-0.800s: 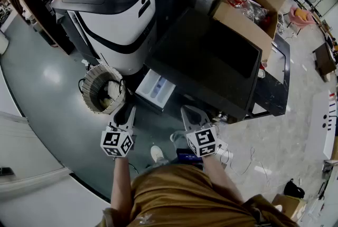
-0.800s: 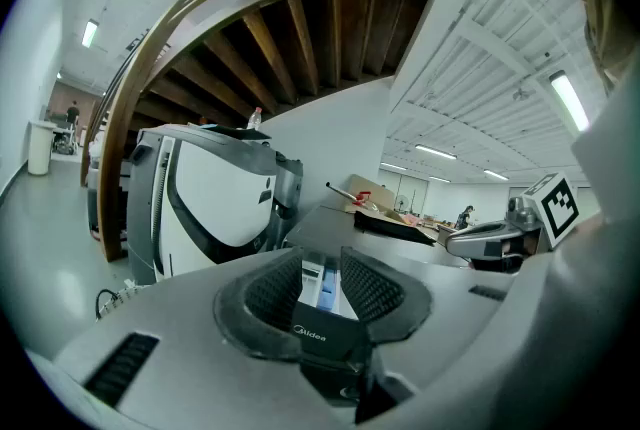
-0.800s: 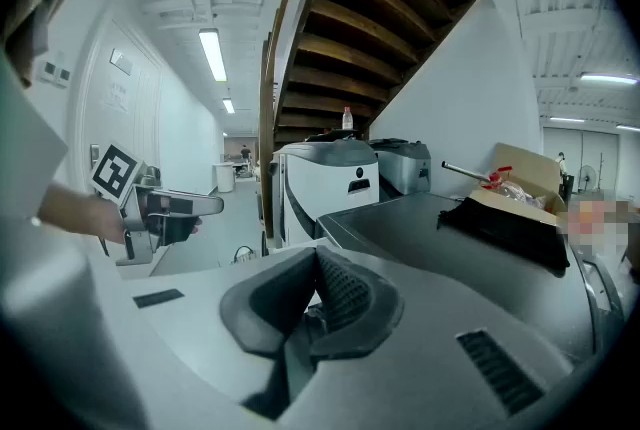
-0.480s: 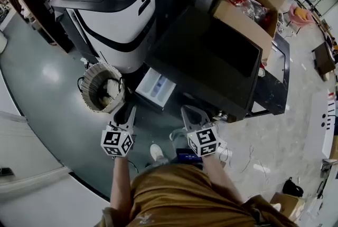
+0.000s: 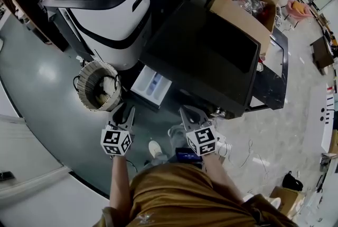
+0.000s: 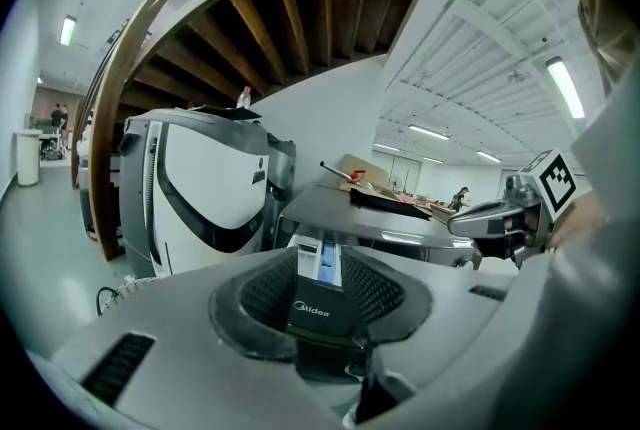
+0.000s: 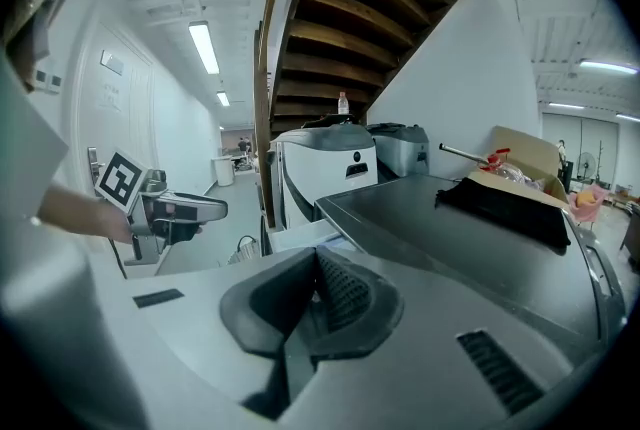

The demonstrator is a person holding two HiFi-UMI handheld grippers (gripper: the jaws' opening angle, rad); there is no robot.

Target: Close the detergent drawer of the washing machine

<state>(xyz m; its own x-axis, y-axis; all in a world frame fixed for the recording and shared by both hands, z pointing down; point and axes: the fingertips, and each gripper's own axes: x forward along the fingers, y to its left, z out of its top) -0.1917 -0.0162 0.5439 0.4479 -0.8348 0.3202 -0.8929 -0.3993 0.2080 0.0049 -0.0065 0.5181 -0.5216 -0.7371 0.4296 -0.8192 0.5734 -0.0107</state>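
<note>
Since the detergent drawer (image 5: 152,85) juts from the washing machine (image 5: 206,57), I'd push its likely stiff, light front — left gripper (image 5: 125,111) half-open, empty (right gripper (image 5: 191,114) closed).

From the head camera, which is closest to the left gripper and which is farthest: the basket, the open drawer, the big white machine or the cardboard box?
1. Basket, on the floor just ahead to the left, and drawer, pulled out just ahead to the right: too close to call.
2. White machine, standing behind the basket.
3. Cardboard box, far back on the right.
</note>
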